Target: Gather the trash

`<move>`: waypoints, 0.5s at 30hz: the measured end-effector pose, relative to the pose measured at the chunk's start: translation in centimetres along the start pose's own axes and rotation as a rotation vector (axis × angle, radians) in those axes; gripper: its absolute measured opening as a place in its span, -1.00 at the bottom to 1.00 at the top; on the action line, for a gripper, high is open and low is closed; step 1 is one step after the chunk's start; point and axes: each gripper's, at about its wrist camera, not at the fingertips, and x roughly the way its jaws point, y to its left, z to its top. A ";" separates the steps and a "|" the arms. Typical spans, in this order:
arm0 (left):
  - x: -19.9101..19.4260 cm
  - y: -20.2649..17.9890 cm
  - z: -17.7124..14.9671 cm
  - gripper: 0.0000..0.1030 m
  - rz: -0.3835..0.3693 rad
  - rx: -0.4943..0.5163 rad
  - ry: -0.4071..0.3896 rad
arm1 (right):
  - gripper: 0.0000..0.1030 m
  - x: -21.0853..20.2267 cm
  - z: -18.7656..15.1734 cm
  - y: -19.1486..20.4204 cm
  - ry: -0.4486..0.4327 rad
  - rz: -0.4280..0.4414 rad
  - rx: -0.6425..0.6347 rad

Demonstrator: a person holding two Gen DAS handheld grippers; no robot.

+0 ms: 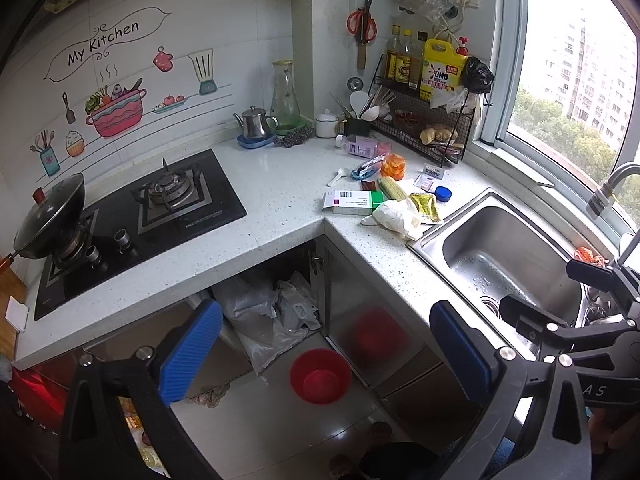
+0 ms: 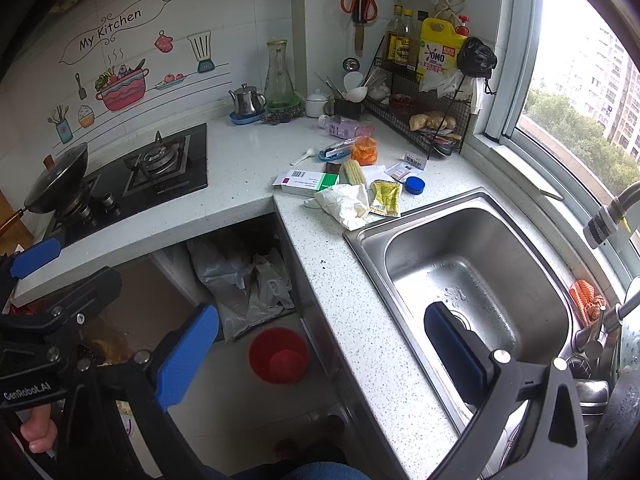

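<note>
- Both grippers hang nearest the lens, jaws spread wide and empty: left gripper [image 1: 320,356] above the red bin [image 1: 320,376], right gripper [image 2: 320,354] at the sink's near-left edge.
- Steel sink [image 2: 532,236], empty, anchors the counter.
- Trash lies just beyond the sink's far-left corner: crumpled white bag [image 2: 344,204], green-and-white box [image 2: 306,182], corn cob [image 2: 354,172], yellow sachet [image 2: 386,198], blue cap [image 2: 414,185].

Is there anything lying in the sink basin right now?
No, the sink basin holds only water droplets around its drain, while the litter such as the crumpled white tissue lies on the countertop beside it.
</note>
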 end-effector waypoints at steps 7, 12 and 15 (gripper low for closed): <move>0.1 0.4 0.1 1.00 0.001 -0.005 0.007 | 1.00 0.1 0.1 -0.1 0.003 0.000 -0.002; 0.2 0.6 0.1 1.00 0.001 -0.003 0.009 | 1.00 0.1 0.0 -0.2 0.007 -0.001 -0.001; 0.2 0.5 0.1 1.00 0.001 -0.002 0.009 | 1.00 0.1 0.0 -0.1 0.007 -0.003 -0.002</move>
